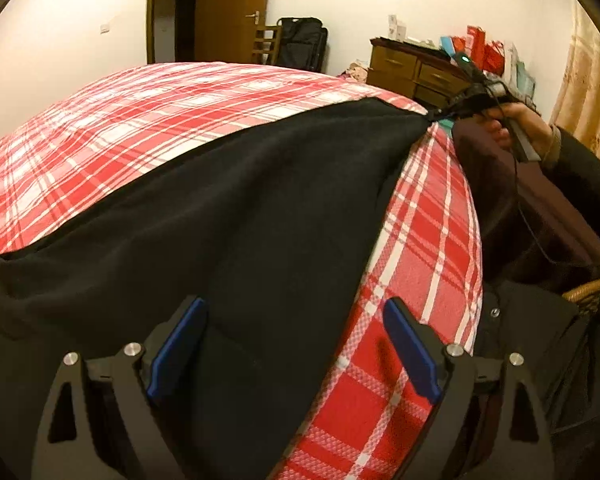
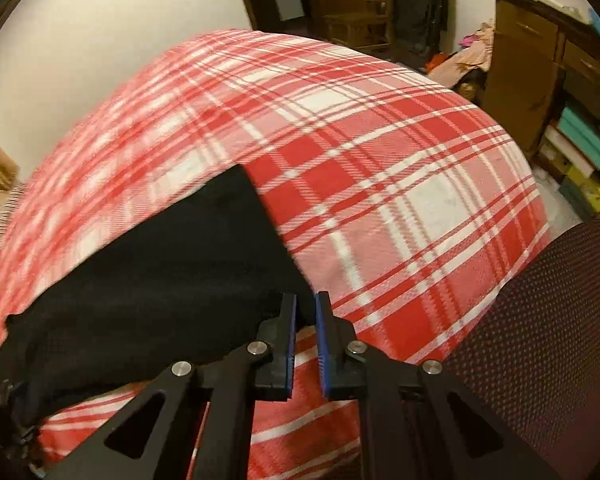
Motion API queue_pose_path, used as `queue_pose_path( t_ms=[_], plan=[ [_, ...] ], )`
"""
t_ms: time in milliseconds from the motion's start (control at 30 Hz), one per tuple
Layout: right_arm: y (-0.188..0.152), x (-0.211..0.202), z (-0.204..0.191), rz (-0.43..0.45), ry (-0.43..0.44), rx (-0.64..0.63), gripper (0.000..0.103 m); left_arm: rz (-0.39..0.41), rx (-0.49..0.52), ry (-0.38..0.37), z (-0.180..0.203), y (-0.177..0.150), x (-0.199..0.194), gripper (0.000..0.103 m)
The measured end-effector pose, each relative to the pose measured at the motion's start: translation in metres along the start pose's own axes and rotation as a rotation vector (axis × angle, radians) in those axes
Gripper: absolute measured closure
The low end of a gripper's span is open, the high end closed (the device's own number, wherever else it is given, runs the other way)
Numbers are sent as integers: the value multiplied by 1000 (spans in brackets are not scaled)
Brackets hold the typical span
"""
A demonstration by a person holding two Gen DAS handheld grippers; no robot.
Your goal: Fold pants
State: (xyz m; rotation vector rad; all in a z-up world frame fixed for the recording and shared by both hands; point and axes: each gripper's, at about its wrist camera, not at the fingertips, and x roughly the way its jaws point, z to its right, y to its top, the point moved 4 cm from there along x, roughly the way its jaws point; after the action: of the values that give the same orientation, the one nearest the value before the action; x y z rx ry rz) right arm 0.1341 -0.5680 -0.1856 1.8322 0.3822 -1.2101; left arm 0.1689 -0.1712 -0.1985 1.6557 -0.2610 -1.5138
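Black pants (image 1: 240,200) lie stretched in a band across a red and white plaid bed cover (image 1: 140,120). My left gripper (image 1: 296,308) hangs open just above them, one blue pad over the black cloth and the other over the plaid. At the upper right of the left wrist view, a hand holds my right gripper (image 1: 440,112), which pinches the pants' far corner into a point. In the right wrist view the right gripper (image 2: 306,300) is shut on that corner of the pants (image 2: 160,280), which run away to the lower left over the bed cover (image 2: 380,160).
A wooden dresser (image 1: 412,68) with boxes on top stands past the bed's right side, also seen as the dresser (image 2: 532,60). A black suitcase (image 1: 300,44) and a wooden chair stand by the door. A dark red mesh seat (image 2: 540,340) is at the near right.
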Motion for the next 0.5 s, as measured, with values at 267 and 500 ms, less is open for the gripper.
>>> queue_pose_path(
  t_ms=[267,500],
  plan=[
    [40,-3,-7,85,54,-35,74,20,-7,-23,-2,-1,-3,7],
    [75,50,-45,-11,149,-109,74,60,-92,-37,-16,-2,-9,7]
  ],
)
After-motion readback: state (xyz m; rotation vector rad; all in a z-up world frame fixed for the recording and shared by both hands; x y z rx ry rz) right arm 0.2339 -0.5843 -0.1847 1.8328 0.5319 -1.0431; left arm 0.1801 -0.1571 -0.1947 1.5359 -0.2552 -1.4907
